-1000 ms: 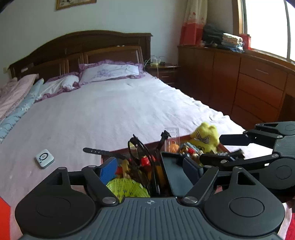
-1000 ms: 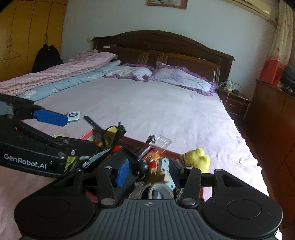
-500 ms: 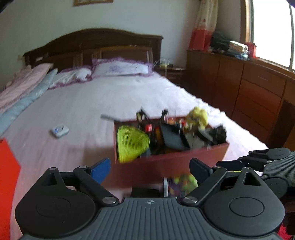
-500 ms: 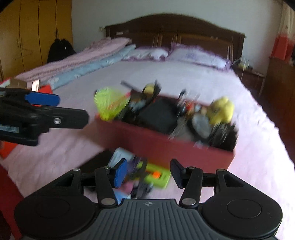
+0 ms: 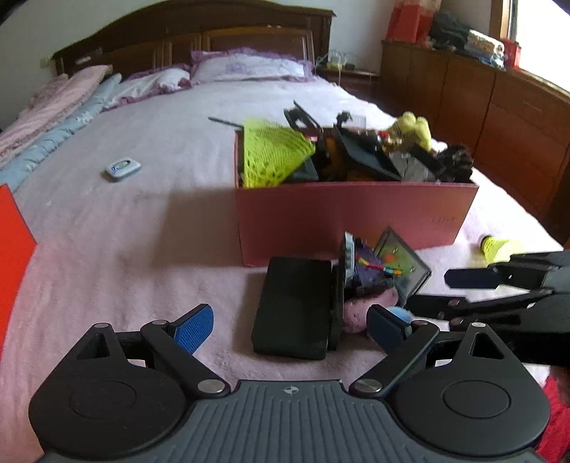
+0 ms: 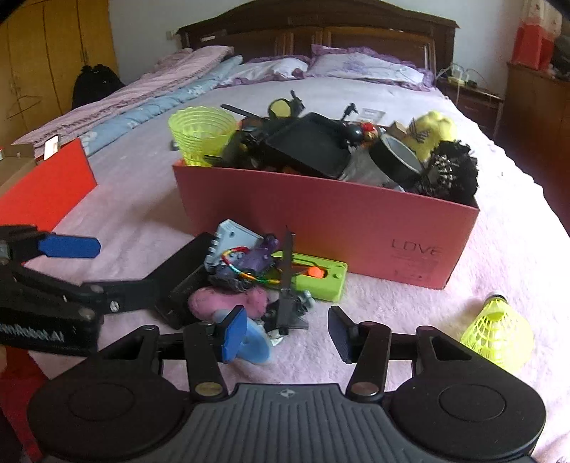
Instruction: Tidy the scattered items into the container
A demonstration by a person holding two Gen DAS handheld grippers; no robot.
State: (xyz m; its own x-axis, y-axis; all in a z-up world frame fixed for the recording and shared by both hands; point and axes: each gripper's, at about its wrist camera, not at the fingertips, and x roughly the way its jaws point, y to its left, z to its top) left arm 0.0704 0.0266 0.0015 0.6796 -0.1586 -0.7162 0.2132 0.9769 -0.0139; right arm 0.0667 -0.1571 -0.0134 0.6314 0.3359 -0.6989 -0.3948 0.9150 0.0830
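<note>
A pink cardboard box (image 6: pixel 356 228) (image 5: pixel 349 210), heaped with toys, tape and a yellow shuttlecock tube, stands on the bed. In front of it lies a pile: a black case (image 5: pixel 294 306) (image 6: pixel 185 277), a green toy (image 6: pixel 317 277), a purple figure (image 6: pixel 253 263), a pink soft item (image 6: pixel 228 302) and a blue piece (image 6: pixel 254 343). A yellow shuttlecock (image 6: pixel 498 333) (image 5: pixel 498 245) lies to the right. My left gripper (image 5: pixel 288 326) is open just short of the black case. My right gripper (image 6: pixel 286 336) is open over the pile's near edge, nothing held.
A small white-grey device (image 5: pixel 123 168) lies on the pink bedspread to the left. A red box lid (image 6: pixel 46 188) (image 5: pixel 12 231) sits at the left edge. Pillows and a wooden headboard (image 6: pixel 320 32) are behind; wooden drawers (image 5: pixel 498 107) run along the right.
Both grippers have pulled back and down from above the box to the pile in front of it. The box now stands farther off. Both stay open.
</note>
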